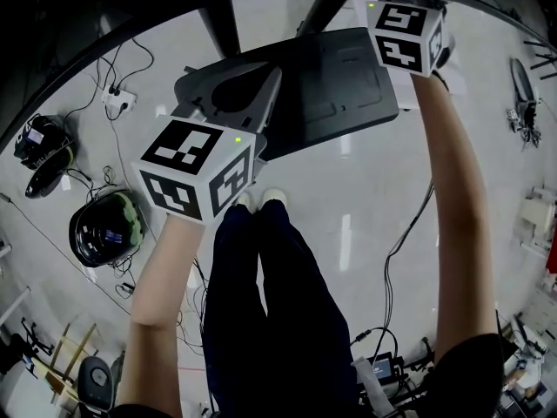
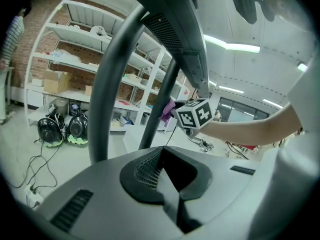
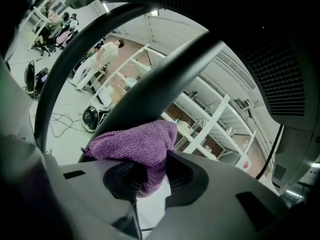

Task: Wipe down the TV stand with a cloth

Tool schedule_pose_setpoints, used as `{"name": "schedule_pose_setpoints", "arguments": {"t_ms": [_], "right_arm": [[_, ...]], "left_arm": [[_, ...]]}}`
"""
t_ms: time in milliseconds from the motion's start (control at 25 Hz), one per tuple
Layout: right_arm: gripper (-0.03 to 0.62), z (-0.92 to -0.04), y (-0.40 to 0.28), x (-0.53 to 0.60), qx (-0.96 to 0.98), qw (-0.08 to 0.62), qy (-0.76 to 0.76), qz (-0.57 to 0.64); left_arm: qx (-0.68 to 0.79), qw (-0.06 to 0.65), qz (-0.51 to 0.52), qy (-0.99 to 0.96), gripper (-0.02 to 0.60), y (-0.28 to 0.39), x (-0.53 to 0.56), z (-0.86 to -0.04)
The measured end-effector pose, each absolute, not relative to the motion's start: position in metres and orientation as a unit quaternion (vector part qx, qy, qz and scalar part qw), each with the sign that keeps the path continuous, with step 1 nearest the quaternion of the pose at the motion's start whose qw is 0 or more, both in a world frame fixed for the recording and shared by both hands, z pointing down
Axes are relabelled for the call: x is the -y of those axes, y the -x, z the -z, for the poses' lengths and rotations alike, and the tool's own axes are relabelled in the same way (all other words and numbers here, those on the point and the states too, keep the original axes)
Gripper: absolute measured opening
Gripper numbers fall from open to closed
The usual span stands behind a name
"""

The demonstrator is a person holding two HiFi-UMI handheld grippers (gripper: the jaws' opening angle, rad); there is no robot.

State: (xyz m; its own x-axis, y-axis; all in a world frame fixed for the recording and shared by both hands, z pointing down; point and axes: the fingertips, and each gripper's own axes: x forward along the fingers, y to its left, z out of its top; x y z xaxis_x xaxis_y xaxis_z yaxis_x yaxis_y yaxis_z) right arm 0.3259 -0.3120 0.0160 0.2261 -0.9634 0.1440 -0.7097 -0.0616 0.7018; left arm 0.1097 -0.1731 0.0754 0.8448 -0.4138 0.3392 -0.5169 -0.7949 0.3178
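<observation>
Grippers number two, one in each of the person's hands. The left gripper (image 2: 167, 171) has its fingers together with nothing between them; it is held over the near left edge of the base plate (image 1: 335, 90). The right gripper (image 3: 150, 176) has its fingers clamped on the one cloth (image 3: 132, 146), a purple, nubbly piece bunched above the fingertips.

One TV stand (image 1: 348, 64) is on the pale floor (image 1: 365, 216): a dark flat base plate with two dark poles (image 2: 107, 99) rising from it. The cloth is pressed against the farther pole, and the right gripper's marker cube sits just beside it near the plate's far right corner.

The nearer pole crosses the left gripper view and hides part of the room. Behind the poles runs white shelving (image 2: 75, 44) holding boxes. Two dark helmets (image 2: 50, 131) sit on the floor below it, with loose cables (image 1: 122, 68) trailing nearby. The person's two shoes (image 1: 261, 200) stand just beside the plate's near edge.
</observation>
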Motion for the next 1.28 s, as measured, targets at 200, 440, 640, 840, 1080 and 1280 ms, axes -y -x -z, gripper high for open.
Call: {"name": "schedule_pose_setpoints", "arguments": {"t_ms": [200,440,640,840,1080,1280], "right_arm": [[0.098,-0.033,-0.326,0.312,0.595,0.354,-0.702,0.169],[0.098,-0.062,-0.324,0.313,0.597,0.384,-0.684,0.167],[0.098,-0.096,-0.323,0.31,0.602,0.408,-0.668,0.16],[0.098,-0.131,-0.317,0.308,0.609,0.425,-0.655,0.143],[0.098,-0.169,-0.314,0.305,0.61,0.446,-0.644,0.119],[0.098,-0.2,-0.309,0.301,0.607,0.491,-0.612,0.127]], "left_arm": [[0.252,0.204,-0.13,-0.937,0.006,-0.106,0.173,-0.08],[0.253,0.206,-0.132,-0.936,0.006,-0.108,0.174,-0.086],[0.254,0.211,-0.132,-0.935,0.006,-0.111,0.174,-0.092],[0.258,0.214,-0.13,-0.933,0.006,-0.108,0.176,-0.097],[0.269,0.22,-0.123,-0.93,0.006,-0.102,0.177,-0.102],[0.276,0.225,-0.125,-0.926,0.006,-0.092,0.177,-0.108]]}}
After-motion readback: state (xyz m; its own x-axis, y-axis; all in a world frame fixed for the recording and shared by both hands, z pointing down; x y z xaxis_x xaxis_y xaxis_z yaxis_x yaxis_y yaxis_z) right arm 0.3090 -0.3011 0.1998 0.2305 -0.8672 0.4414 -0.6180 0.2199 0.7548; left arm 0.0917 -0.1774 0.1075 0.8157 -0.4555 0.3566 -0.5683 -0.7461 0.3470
